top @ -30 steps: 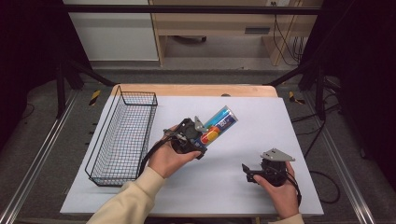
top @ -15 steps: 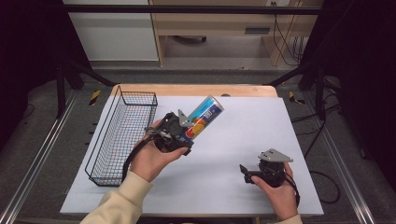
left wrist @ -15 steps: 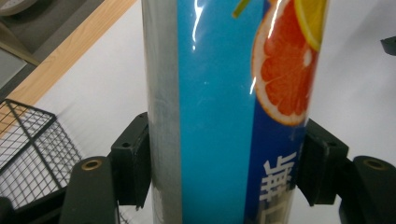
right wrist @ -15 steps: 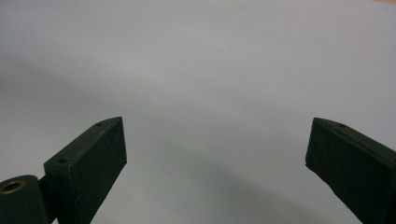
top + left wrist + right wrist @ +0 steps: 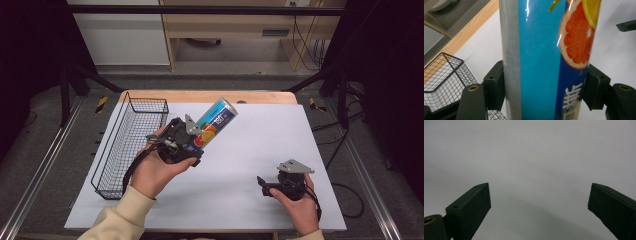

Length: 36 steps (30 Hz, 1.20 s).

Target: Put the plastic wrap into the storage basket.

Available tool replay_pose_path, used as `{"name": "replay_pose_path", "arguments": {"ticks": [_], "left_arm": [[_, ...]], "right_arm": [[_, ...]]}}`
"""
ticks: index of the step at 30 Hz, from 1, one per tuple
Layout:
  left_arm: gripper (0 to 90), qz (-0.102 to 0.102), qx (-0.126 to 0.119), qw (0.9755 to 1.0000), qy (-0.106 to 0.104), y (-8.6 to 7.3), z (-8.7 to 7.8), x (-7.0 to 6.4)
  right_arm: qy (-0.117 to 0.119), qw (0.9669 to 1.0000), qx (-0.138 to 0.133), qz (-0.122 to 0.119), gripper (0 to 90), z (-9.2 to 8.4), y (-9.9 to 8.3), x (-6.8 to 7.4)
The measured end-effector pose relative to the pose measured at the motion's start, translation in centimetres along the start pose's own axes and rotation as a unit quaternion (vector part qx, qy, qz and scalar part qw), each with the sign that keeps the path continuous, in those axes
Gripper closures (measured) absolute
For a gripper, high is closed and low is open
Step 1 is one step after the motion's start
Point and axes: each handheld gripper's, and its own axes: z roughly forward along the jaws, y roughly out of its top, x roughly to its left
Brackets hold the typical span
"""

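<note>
Left hand-held gripper (image 5: 192,142) pinching can (image 5: 212,124) at its lower part, clear above bench (image 5: 260,140); can's long axis tilts up, away from jaws. Basket (image 5: 131,145) just left of it. Right hand-held gripper (image 5: 265,186) spread, empty, well apart.

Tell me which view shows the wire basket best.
The high view: the whole wire basket lies along the white sheet's left edge, beside the left gripper holding the can. The left gripper view catches one corner.
</note>
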Motion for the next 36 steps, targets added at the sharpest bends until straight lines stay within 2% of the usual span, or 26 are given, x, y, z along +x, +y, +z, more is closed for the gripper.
{"name": "replay_pose_path", "arguments": {"ticks": [11,16,24,32,36], "left_arm": [[31.9,-0.003,0.000,1.0000,0.006,-0.8,-1.3,0.3],[31.9,-0.009,0.008,0.9999,0.006,-1.4,-1.5,0.5],[31.9,-0.018,0.004,0.9998,0.009,-2.5,-2.5,0.8],[31.9,-0.029,0.003,0.9995,0.014,-4.4,-3.9,1.2],[31.9,-0.041,0.002,0.9990,0.018,-5.4,-4.6,1.8]], "right_arm": [[-0.002,1.0000,0.000,0.004,4.3,0.1,0.0,-0.1],[-0.002,1.0000,-0.002,0.004,5.0,0.0,0.0,-0.1],[-0.001,1.0000,-0.001,0.007,5.1,0.1,0.0,-0.2],[-0.001,1.0000,0.003,0.007,5.2,0.2,0.0,-0.1],[-0.002,1.0000,0.005,0.007,5.2,0.2,-0.1,-0.2]]}}
